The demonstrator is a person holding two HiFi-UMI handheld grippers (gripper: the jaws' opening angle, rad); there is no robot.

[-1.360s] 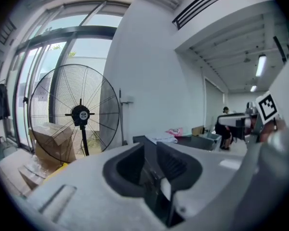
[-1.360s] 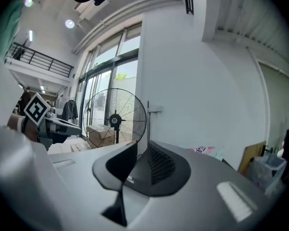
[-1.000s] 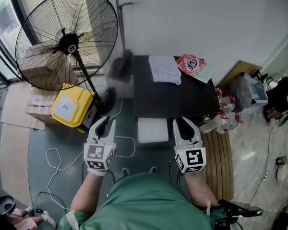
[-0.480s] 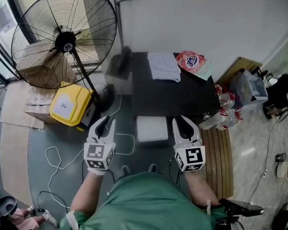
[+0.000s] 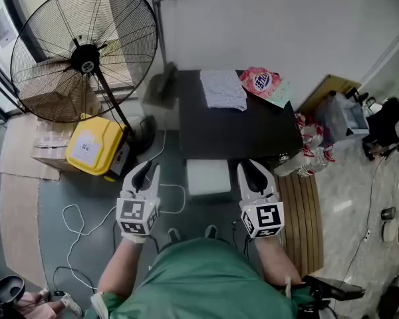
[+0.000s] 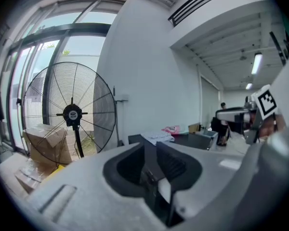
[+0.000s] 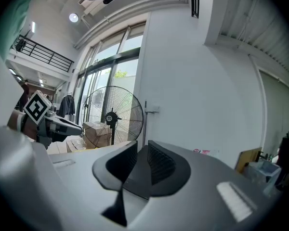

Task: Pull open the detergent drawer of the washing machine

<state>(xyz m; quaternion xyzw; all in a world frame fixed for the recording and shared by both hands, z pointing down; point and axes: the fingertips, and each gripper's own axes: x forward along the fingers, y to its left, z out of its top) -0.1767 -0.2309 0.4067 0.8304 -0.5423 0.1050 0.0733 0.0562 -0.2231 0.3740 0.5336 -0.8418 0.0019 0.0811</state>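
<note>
Industrial hall, workshop-like: at the far left a large pedestal fan (image 5: 84, 52) and stacked cardboard boxes (image 5: 43, 97) stand before tall windows (image 7: 106, 73). A railed mezzanine (image 7: 44, 57) and ceiling ducts (image 7: 135, 6) run overhead.

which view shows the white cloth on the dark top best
The head view: the white cloth lies in full view from above on the dark top. The left gripper view catches it edge-on and small; the right gripper view doesn't show it.
</note>
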